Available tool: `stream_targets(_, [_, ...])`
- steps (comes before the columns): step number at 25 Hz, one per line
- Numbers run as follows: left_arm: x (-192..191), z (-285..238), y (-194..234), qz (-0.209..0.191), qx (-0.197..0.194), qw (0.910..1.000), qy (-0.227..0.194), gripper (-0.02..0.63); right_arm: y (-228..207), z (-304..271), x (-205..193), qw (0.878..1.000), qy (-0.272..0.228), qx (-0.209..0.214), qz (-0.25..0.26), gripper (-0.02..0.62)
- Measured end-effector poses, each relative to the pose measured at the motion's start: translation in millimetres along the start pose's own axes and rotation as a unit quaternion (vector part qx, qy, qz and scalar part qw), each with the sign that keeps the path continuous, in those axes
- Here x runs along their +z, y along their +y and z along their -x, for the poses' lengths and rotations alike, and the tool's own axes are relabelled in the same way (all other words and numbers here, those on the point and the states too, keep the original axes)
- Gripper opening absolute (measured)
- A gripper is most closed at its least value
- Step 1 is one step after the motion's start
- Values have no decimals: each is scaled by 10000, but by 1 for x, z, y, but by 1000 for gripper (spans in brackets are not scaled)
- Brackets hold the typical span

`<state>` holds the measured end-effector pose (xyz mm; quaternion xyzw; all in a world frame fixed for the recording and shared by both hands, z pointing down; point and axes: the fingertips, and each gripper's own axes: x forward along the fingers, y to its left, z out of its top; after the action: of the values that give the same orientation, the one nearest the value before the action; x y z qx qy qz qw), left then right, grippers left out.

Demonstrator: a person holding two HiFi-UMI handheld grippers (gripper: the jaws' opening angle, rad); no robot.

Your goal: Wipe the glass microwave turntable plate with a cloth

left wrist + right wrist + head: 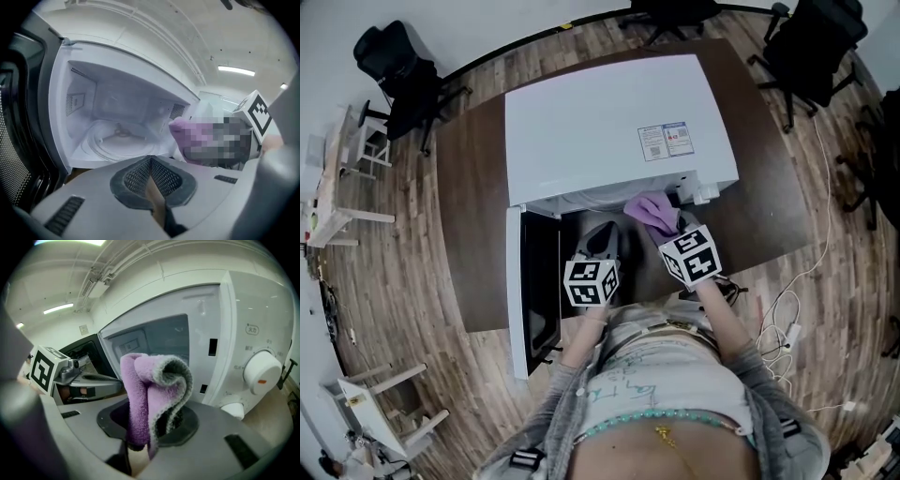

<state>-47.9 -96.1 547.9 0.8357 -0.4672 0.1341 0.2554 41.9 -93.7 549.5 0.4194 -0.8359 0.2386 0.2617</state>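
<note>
The glass turntable plate lies flat on the floor of the open microwave, which stands on the brown tabletop with its door swung out at 9 o'clock of the cavity.

The left gripper has its fingers pressed together with nothing between them, and it points at the cavity mouth. The right gripper has its fingers clamped on the purple cloth, pinched low so that a folded loop stands free above them. It sits at about 2 o'clock of the left gripper, just outside the opening and near the control knob.

The plate is likely stiff, smooth and breakable. It probably rests loose on its hub, so a push near the rim may spin or tip it. Its near edge, at 6 o'clock, looks like the best place to steady it, and wiping is safer with light, flat pressure. The cloth is soft and light, and its free loop should mould to the glass.

From the head view the plate is hidden under the microwave's top. In the left gripper view its near rim is cut off by the gripper's own body. The clear glass is hard to tell from the white floor, so any dirt on it cannot be made out.
</note>
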Motion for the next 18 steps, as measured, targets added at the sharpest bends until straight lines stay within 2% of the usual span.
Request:
stream_targets(8, [15, 10, -11, -204, -273, 9994, -63, 12, 19, 4, 16, 9989, -363, 166, -228, 124])
stream_targets(18, [54, 18, -31, -535, -629, 9955, -470, 12, 31, 27, 53, 9962, -852, 143, 134, 123])
